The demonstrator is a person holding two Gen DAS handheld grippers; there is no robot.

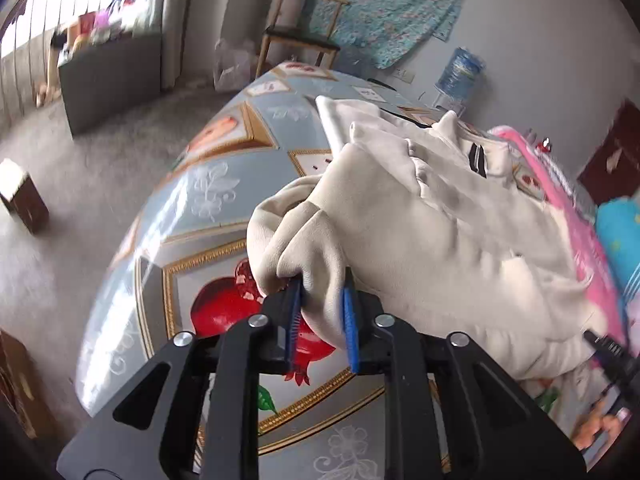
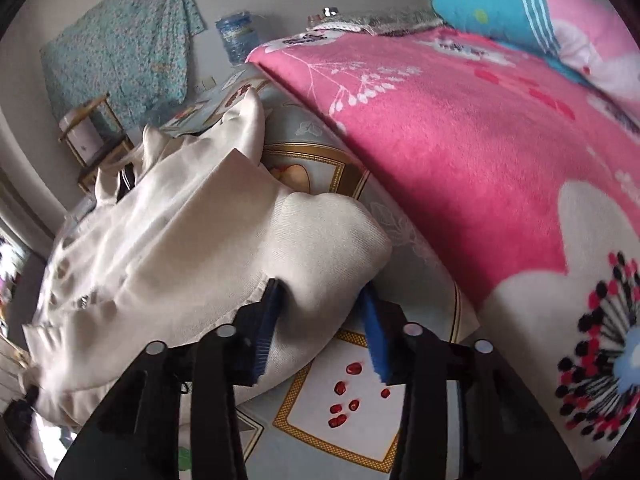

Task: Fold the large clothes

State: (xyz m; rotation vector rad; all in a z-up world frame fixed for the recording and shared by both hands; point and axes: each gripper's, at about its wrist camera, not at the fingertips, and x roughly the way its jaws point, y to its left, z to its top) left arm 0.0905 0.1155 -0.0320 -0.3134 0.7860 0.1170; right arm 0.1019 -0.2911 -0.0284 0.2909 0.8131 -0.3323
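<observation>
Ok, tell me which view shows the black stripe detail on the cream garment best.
The left wrist view: the black stripe detail faces the camera, unobstructed, on the cream garment. The right wrist view shows it only as a small dark sliver between folds at the garment's far end.

The cream knitted cloth garment (image 1: pixel 432 220) looks matt and soft, with a fine ribbed weave. Under it the pale blue fruit-printed table cover (image 1: pixel 192 208) is smooth and glossy, catching window glare, while the pink flowered fleece blanket (image 2: pixel 460 152) looks fuzzy and matt. The black plastic gripper arms carry shiny metal bolts and ridged blue pads (image 2: pixel 376 336)
</observation>
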